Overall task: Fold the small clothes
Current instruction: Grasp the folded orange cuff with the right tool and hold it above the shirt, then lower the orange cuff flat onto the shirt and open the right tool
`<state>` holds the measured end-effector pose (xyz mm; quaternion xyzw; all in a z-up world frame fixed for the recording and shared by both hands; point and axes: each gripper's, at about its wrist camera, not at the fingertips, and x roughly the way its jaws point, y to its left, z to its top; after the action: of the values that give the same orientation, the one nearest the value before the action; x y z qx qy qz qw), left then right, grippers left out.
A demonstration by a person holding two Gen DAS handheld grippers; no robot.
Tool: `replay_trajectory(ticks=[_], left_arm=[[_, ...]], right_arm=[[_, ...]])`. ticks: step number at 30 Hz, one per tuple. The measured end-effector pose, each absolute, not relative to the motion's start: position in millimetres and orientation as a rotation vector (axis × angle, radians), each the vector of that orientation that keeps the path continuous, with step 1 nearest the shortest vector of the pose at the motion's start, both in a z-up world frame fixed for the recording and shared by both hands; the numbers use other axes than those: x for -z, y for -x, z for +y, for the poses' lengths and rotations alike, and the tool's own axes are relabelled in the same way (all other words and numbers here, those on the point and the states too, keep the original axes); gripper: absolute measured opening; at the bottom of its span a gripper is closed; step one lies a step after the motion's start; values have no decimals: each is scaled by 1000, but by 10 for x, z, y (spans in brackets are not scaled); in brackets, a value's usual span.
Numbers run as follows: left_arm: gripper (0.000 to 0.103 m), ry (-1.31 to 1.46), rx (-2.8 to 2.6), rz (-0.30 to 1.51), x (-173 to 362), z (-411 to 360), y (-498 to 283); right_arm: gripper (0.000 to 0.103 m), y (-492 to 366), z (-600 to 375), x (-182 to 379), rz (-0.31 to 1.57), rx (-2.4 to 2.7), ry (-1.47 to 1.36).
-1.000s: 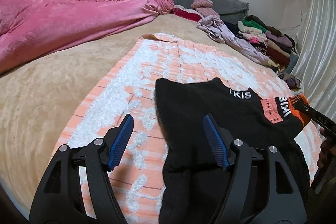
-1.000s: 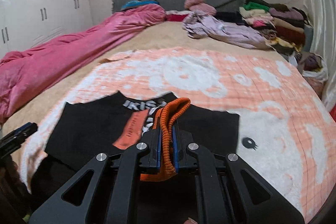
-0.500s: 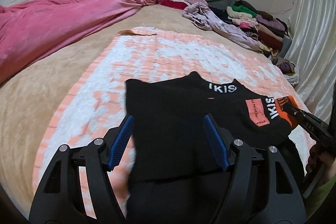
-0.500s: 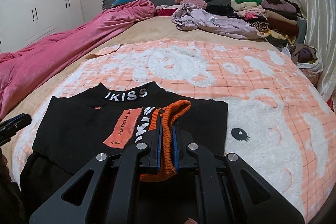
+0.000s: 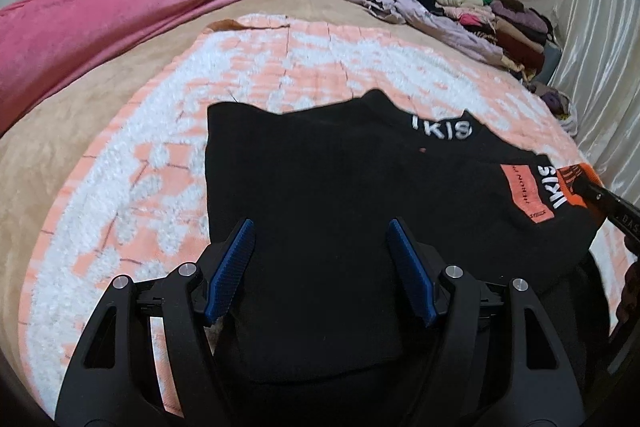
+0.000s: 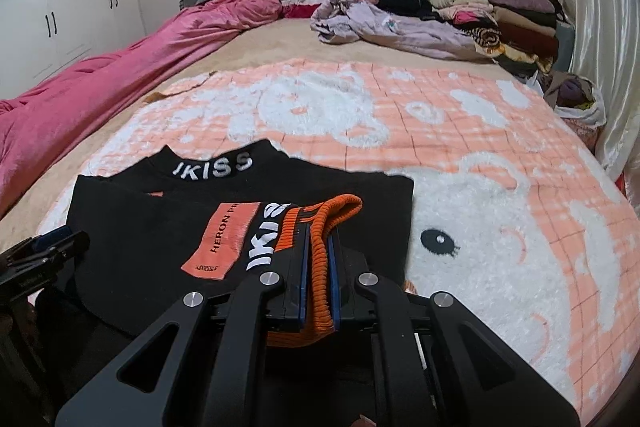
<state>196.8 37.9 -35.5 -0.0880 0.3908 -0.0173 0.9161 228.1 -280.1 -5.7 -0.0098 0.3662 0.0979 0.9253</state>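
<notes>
The right claw (image 6: pixel 318 255) is pinching the ribbed orange cuff (image 6: pixel 320 227) of the black sweater (image 6: pixel 160 227), its jaws pressed together on the knit. The left claw (image 5: pixel 320 267) is hanging spread over the sweater's black body, gripping nothing. The sweater is lying just ahead of both claws on a fluffy peach-and-white blanket (image 6: pixel 500 207) covering the bed. The sleeve is looking likely to bunch or drag the body askew if the cuff is pulled without the left claw pinning the cloth. The thick, soft knit may spring back from any crease.
</notes>
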Motion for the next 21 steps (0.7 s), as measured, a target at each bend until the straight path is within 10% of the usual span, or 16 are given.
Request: replay_trajectory(ticks=[21], left_arm=[[61,168,38,768,327,396,-1852]], right_arm=[[17,-2224,-3040,159,785,-92,-28]])
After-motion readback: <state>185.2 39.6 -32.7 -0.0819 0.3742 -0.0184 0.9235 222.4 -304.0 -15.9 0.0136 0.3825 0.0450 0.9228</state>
